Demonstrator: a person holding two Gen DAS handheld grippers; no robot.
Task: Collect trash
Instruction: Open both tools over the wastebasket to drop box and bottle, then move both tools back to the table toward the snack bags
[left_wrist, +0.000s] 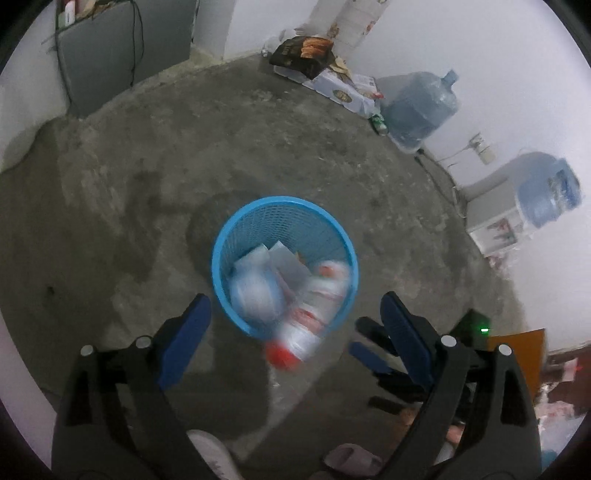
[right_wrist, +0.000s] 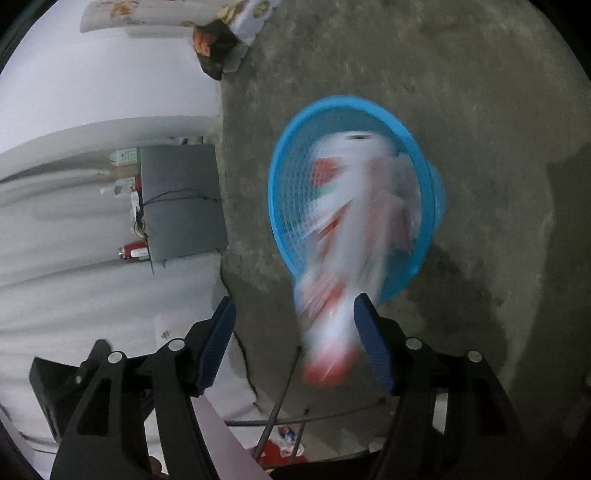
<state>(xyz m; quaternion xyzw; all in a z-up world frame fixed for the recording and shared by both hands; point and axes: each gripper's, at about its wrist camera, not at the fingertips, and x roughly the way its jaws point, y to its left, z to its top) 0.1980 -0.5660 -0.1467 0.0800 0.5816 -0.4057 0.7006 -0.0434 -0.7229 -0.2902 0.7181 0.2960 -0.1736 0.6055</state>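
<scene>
Hovering above the round blue plastic mesh wastebasket (left_wrist: 284, 258), the left tool (left_wrist: 291, 325) points steeply down with its blue-padded jaws spread wide and nothing between them. The basket stands on the bare grey concrete floor (left_wrist: 184, 155) and already holds crumpled white and pale blue wrappers (left_wrist: 258, 284).

A motion-blurred white-and-red plastic bottle (left_wrist: 306, 317) with a red cap overlaps the basket rim at 5 o'clock in the left wrist view. In the right wrist view the same bottle (right_wrist: 343, 277) streaks from the basket (right_wrist: 291, 195) mouth back between the jaws of the right tool (right_wrist: 295, 325). Those jaws stand apart; the bottle lies close against the pad at 3 o'clock and clear of the pad at 9 o'clock. Blur hides whether any contact remains, though no two-sided grip shows.

From the basket, at 1 o'clock along the white wall, lies a large blue water jug (left_wrist: 421, 107). At 12 o'clock sits a dark printed carton (left_wrist: 303, 55).
</scene>
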